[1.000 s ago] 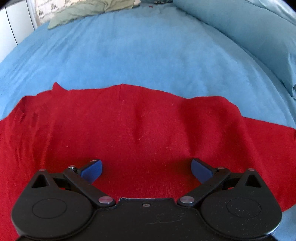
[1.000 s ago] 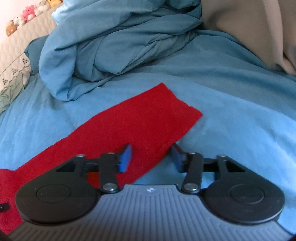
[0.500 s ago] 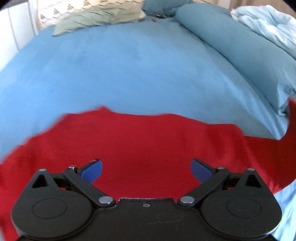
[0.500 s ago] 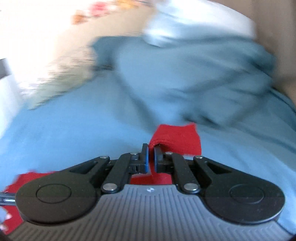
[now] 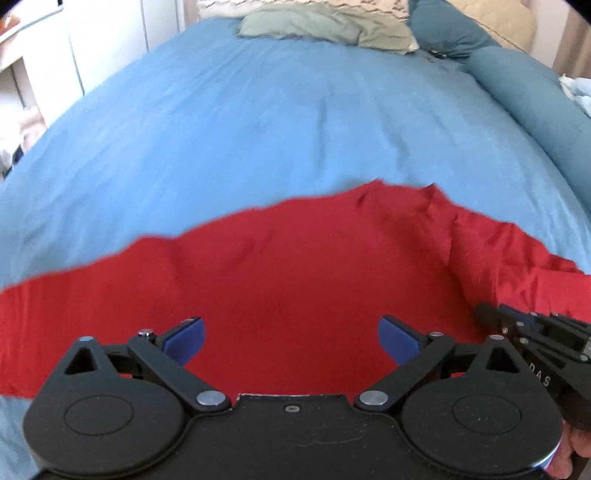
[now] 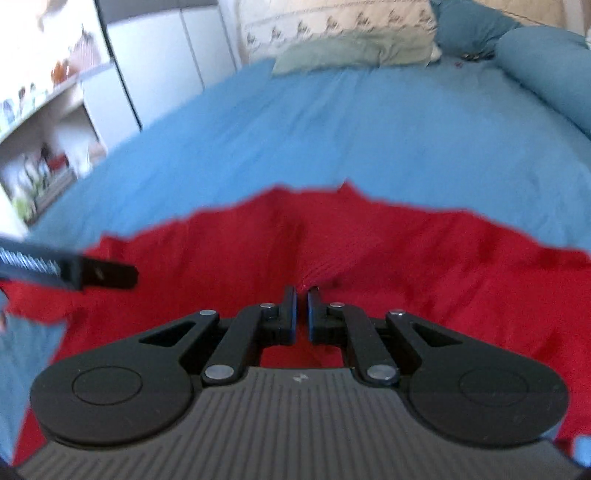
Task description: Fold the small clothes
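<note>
— Where's the red garment point(image 5: 295, 280)?

— Spread across the blue bedsheet point(image 5: 280, 122), below both grippers.

— The left gripper point(image 5: 291, 338)?

— Jaws wide apart, gripping nothing, red cloth beneath.

— And the right gripper point(image 6: 302, 314)?

— Jaws nearly together, pinching a raised fold of the garment, as far as the blur lets me judge.

— Any containers?

— Only pillows point(image 6: 332, 29) at the headboard.
</note>
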`<state>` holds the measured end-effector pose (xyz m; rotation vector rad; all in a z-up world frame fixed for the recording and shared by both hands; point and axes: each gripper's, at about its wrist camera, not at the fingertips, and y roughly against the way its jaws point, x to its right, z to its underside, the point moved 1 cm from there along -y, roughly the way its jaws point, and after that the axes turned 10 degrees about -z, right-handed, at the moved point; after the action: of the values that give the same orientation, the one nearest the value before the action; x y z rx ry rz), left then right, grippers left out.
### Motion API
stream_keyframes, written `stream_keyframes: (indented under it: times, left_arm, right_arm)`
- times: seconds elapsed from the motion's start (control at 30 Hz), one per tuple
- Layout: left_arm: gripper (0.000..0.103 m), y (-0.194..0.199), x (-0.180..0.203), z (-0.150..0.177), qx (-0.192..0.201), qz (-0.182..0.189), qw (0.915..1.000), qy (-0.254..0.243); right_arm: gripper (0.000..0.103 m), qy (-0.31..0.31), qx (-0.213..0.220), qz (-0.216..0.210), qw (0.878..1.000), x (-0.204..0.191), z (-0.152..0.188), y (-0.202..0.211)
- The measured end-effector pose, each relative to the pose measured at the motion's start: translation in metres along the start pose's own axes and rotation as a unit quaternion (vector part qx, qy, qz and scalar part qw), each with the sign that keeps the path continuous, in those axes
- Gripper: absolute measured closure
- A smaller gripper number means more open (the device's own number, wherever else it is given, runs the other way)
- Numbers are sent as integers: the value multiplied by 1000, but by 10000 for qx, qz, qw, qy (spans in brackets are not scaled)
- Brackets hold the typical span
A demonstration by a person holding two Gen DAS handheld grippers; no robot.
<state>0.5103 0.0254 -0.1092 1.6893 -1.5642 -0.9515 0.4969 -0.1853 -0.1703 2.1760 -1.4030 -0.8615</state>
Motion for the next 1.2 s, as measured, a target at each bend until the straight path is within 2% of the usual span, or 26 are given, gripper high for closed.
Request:
stream_keyframes:
  times: [0.07,0.13,0.2,0.27,0.4,0.47,0.63,0.67,0.77,0.83,0.9,0.93,1.03,1.13,1.2]
  left_arm:
    - [2,-3,0,5,-50,33,10000,4]
    - [2,-5,8,4,-31,90,10000,-19]
    - [2,-2,14,2,8,225,9997,-80]
    - [1,2,23,0,1,387,9992,-87]
    - [2,-5,58,-3,-238,1026,9944,-73]
    - [6,-10,76,0,-351,1172,9924,-97]
    - [29,-24,110,9,-634,1460,9872,114]
    - [35,-27,113,10,-689,1462,9867,194]
    - [37,-35,122,9,-613,1338,9880,472]
    - [47,-36,123,5,-566,1337,9876,600]
    - [85,-39,127,-3,-538,1264,9887,597]
    - [93,-39,128,-7,-505,1227,9894,589]
    - [97,-32,125,-21,-250,1270,9893,667]
    - [98,-2,111,-38,358,1234,9893,687]
    - [98,25,89,-50,808,1124,9870,816]
  right_arm:
    - [74,84,-143,24,9999,-3,7,-4]
    - [44,220,-253,18,9994,-1,11,0]
    - [29,374,-208,155,9990,0,10,7]
    - [21,438,-140,321,9984,7,8,22]
    - [9,399,-35,691,9968,25,11,66]
    - [7,295,21,843,9960,34,17,86]
    - [6,-110,-11,1178,9930,58,33,113]
    - [6,-235,-45,1253,9918,64,38,114]
    - [6,-620,-167,1641,9844,82,54,117]
    - [6,-806,-234,1950,9772,90,63,119]
    - [6,-1005,-300,2240,9689,98,68,117]
    - [6,-1103,-306,2284,9668,102,71,116]
    - [6,-1262,-261,2293,9648,111,72,112]
    - [6,-1167,-206,2335,9651,115,61,102]
    - [6,-1063,-186,2343,9661,117,54,92]
